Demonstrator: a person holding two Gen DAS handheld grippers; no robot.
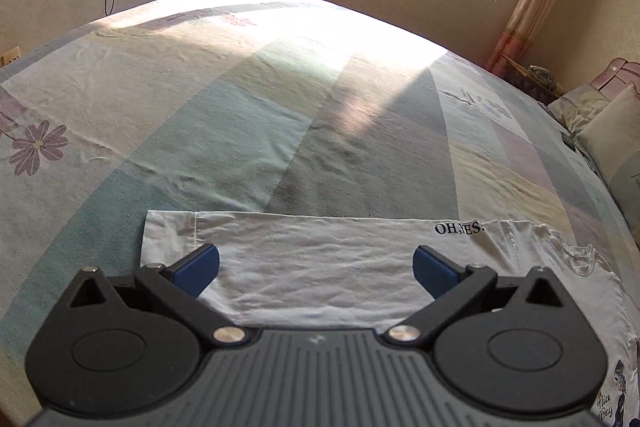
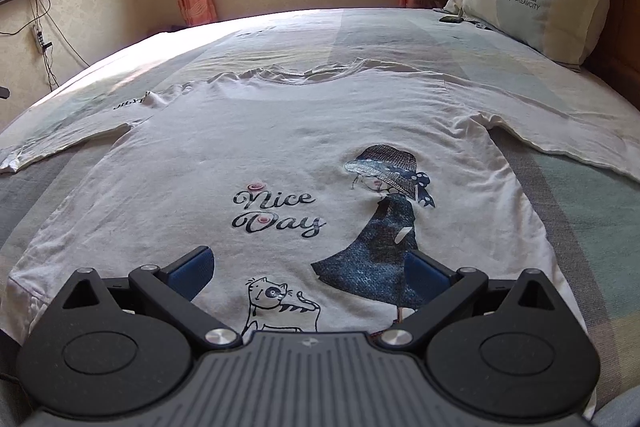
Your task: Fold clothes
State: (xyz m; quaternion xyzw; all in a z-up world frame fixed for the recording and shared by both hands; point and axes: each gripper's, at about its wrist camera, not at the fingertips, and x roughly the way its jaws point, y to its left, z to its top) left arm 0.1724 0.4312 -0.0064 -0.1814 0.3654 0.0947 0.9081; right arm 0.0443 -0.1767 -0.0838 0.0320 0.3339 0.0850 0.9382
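Rumpled white cotton T-shirt (image 2: 280,147) lies flat on bed (image 2: 580,219) — both hand-held grippers (image 1: 316,267) (image 2: 308,273) spread wide, empty.

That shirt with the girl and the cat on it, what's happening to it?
A person is about to fold it. The white T-shirt lies spread flat, print up, on the bed, sleeves out to both sides, with no fold made yet. The left hand-held gripper is open above one sleeve, and the right hand-held gripper is open over the bottom hem near the cat print. Neither holds any cloth.
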